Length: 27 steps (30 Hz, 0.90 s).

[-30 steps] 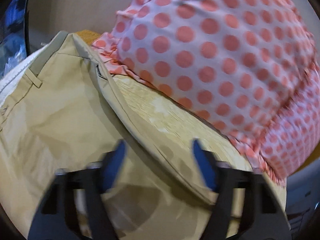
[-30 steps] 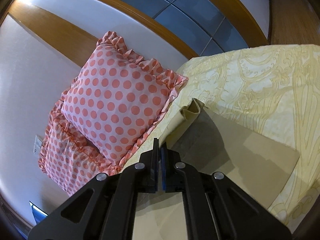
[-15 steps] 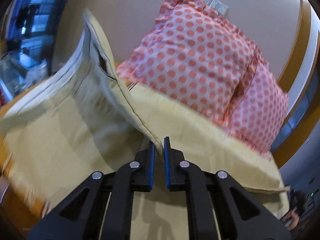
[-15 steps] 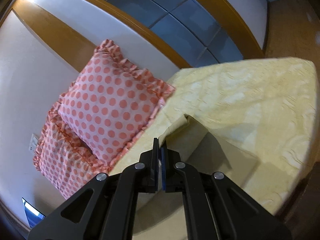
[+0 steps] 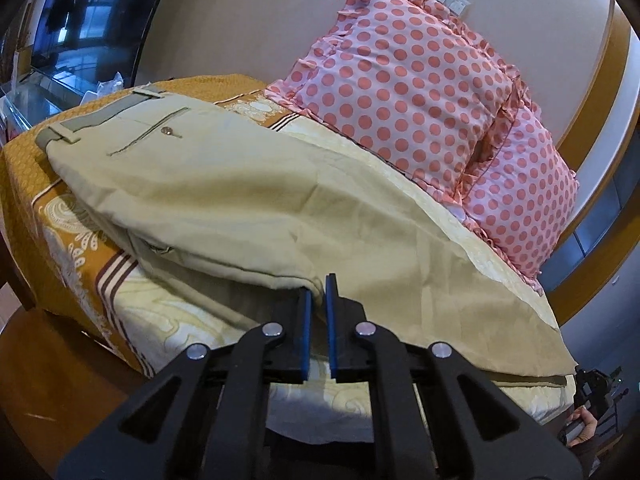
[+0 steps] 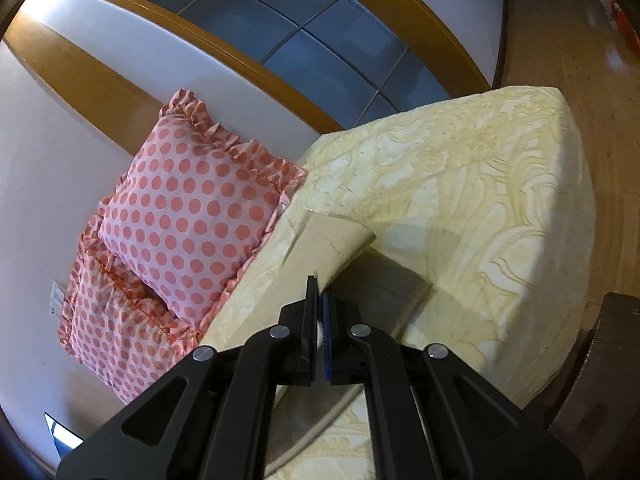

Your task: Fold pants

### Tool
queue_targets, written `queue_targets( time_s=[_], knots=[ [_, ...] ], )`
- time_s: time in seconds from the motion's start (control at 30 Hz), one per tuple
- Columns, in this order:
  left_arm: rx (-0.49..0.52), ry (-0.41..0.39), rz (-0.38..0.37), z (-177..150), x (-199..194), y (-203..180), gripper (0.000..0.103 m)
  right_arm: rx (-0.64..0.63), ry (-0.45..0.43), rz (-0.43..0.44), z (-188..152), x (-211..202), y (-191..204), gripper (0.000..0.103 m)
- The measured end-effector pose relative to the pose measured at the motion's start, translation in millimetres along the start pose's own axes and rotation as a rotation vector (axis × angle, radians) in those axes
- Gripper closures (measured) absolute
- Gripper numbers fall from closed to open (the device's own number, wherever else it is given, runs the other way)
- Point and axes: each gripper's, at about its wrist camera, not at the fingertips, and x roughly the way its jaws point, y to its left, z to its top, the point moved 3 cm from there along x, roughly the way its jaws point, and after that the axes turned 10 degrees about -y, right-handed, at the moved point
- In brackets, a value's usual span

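We see the khaki cotton pants (image 5: pixel 248 200) spread across the bed covered in a pale yellow patterned bedspread (image 6: pixel 480 208), their grey-banded waistband (image 5: pixel 92 120) and buttoned back pocket (image 5: pixel 160 134) lying at the far left end over the orange-brown border of the cover. The cloth is doubled over itself, one layer resting on the other, and runs rightward toward the foot of the bed.

Our left gripper (image 5: pixel 316 300) has its blue-padded fingers (image 5: pixel 306 320) drawn nearly together, with the folded edge of the pants pinched between their tips at the near side of the fabric. Our right gripper (image 6: pixel 319 296) is clenched tight on the leg end of the pants (image 6: pixel 320 248), and that end lifts from the bedspread toward the tips.

Two pink cushions with coral polka dots and ruffled edges (image 5: pixel 404 76) lean against the beige wall (image 5: pixel 240 16) behind the bed, one partly in front of the other, close beside the back edge of the pants. In the left wrist view, the other handheld tool (image 5: pixel 596 396) shows at the far lower right corner.
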Motion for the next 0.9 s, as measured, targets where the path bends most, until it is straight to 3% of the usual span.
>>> queue_targets(
  time_s=[0.2,0.3,0.33,0.37,0.43,0.67,0.73,0.77,0.83,0.9],
  knots=[
    [0.021,0.053,0.008,-13,6,10,0.097,-0.050,0.033,-0.064,-8,-6,-3,0.100],
    [0.057,0.031,0.011,-15,0,8,0.083,-0.053,0.035,-0.098,-5,-14,-4,0.093],
    [0.078,0.015,0.012,-15,-5,6,0.070,-0.057,0.024,-0.110,-3,-17,-5,0.082],
    [0.098,-0.004,0.016,-14,-12,5,0.058,-0.068,0.001,-0.129,0,-21,-5,0.065],
    [0.129,-0.048,0.027,-11,-25,1,0.052,-0.078,-0.021,-0.145,4,-23,-6,0.051],
    [0.158,-0.118,-0.014,2,-40,-13,0.046,-0.060,0.017,-0.155,-1,-4,-18,0.053],
    [0.163,-0.122,-0.012,6,-34,-15,0.045,-0.044,0.046,-0.102,-9,-3,-15,0.066],
    [0.162,-0.124,-0.013,7,-31,-15,0.045,-0.030,0.063,-0.081,-14,-1,-15,0.067],
    [0.154,-0.125,-0.011,9,-22,-13,0.044,-0.033,0.050,-0.057,-21,-2,-14,0.069],
    [0.143,-0.124,-0.009,11,-16,-10,0.043,-0.023,0.020,-0.030,-23,-3,-15,0.080]
  ],
)
